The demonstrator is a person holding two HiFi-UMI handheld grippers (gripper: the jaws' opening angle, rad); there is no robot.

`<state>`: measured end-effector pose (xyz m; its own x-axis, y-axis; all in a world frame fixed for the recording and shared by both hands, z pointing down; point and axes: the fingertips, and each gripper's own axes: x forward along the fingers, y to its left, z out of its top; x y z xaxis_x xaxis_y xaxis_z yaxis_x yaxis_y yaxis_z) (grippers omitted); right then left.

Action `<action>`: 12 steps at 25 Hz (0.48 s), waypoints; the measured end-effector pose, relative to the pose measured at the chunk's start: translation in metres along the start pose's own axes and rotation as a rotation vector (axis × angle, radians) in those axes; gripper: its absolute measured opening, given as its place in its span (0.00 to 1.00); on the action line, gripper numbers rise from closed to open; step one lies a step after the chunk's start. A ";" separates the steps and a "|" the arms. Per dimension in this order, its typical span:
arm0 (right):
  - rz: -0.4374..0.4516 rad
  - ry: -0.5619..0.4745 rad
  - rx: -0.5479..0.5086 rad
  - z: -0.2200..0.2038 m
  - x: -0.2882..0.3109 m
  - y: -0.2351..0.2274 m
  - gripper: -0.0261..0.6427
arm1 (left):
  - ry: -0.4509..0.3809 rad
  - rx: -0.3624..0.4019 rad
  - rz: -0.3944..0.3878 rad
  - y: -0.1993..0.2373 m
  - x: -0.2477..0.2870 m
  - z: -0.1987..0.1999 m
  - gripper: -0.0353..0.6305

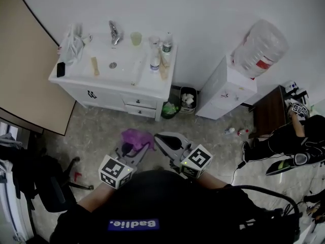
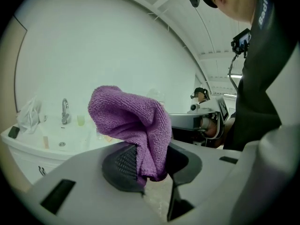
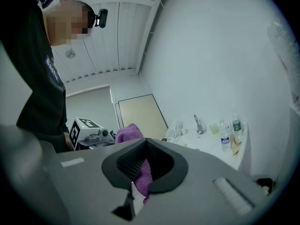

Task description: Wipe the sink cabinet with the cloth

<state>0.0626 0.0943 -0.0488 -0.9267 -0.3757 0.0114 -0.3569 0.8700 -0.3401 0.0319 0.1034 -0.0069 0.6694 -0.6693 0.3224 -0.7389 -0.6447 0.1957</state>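
"Sink cabinet (image 1: 104,93): reached yet?"

"No. It stands in the upper left of the head view, well apart from me. The cloth (image 2: 136,121) is low centre there, bunched up. My left gripper (image 2: 150,161) has its jaws clamped on it, and my right gripper (image 3: 143,165) has its jaws closed on a fold too."

"And to wipe well?"

"I'd spread the bunch flat, then press broad strokes along the tabletop (image 1: 76,75) and front, steering round the bottles (image 1: 155,62)."

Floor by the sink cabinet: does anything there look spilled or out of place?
Yes. A small clear plastic bottle and a small red item lie loose on the tiled floor in front of the white water dispenser, as if dropped.
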 end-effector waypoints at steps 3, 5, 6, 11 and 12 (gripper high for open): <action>-0.008 -0.010 -0.043 0.003 0.001 0.012 0.04 | -0.003 0.014 -0.017 -0.006 -0.010 0.003 0.22; -0.021 -0.020 -0.048 0.004 0.005 0.019 0.04 | -0.006 0.019 -0.026 -0.007 -0.017 0.004 0.22; -0.025 -0.020 -0.047 0.005 0.007 0.024 0.04 | -0.011 0.026 -0.032 -0.007 -0.021 0.005 0.22; -0.025 0.008 -0.091 0.003 0.027 0.050 0.04 | -0.042 0.087 -0.068 -0.007 -0.050 0.009 0.22; -0.028 0.006 -0.098 0.002 0.032 0.054 0.04 | -0.042 0.090 -0.075 -0.006 -0.055 0.008 0.22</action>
<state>0.0138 0.1287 -0.0691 -0.9167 -0.3989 0.0251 -0.3924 0.8864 -0.2457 -0.0002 0.1408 -0.0335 0.7265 -0.6316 0.2708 -0.6781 -0.7227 0.1337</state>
